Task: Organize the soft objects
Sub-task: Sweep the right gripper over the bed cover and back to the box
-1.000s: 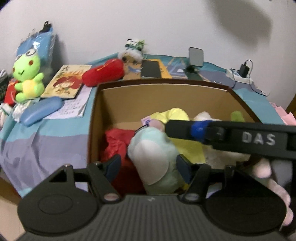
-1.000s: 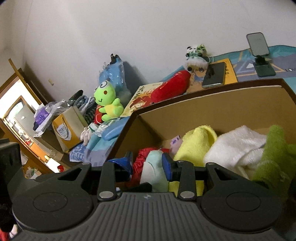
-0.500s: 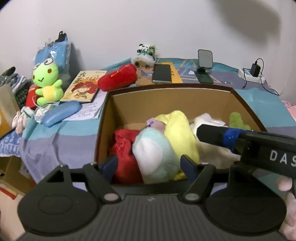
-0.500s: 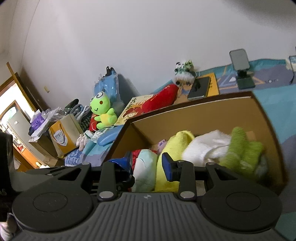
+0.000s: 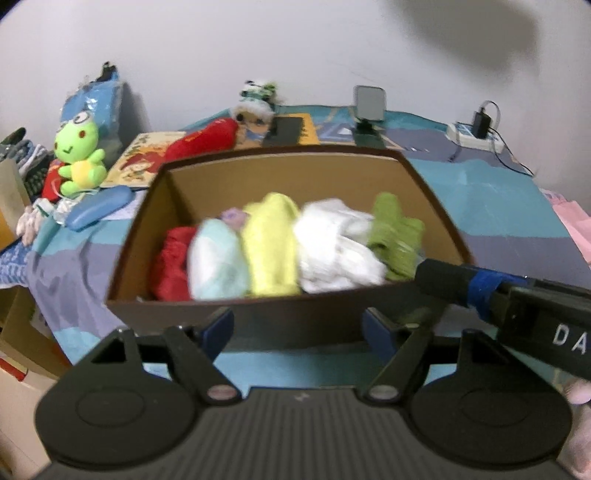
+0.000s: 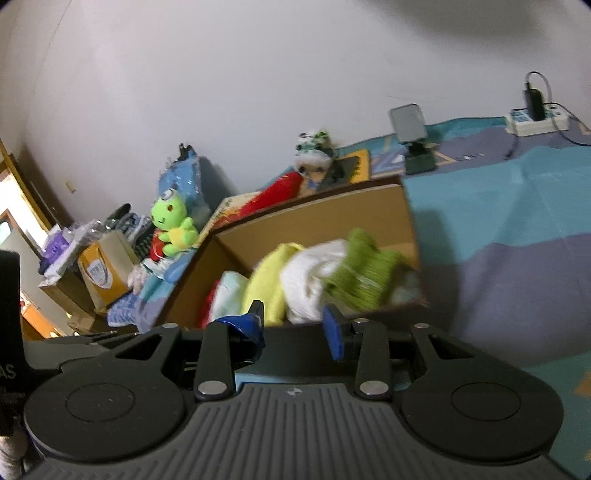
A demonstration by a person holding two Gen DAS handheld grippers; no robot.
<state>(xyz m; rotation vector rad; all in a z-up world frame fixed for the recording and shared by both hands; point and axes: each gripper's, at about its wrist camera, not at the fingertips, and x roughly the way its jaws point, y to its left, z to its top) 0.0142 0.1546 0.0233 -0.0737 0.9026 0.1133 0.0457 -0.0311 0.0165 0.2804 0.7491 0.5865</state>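
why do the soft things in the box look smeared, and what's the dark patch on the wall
Left wrist view: motion blur smears the rolled soft items in the cardboard box, while the left gripper stays sharp; a soft shadow darkens the wall top right. Right wrist view: the same blur, plus fisheye bending of the wall and bed edges.

Soft items (image 6: 306, 280) in cardboard box (image 6: 317, 218)

A matt cardboard box (image 5: 280, 166) holds fluffy cloth rolls (image 5: 336, 243), the bed's cover (image 5: 491, 199) is smooth woven cloth, and the frog (image 5: 79, 155) is soft plush.
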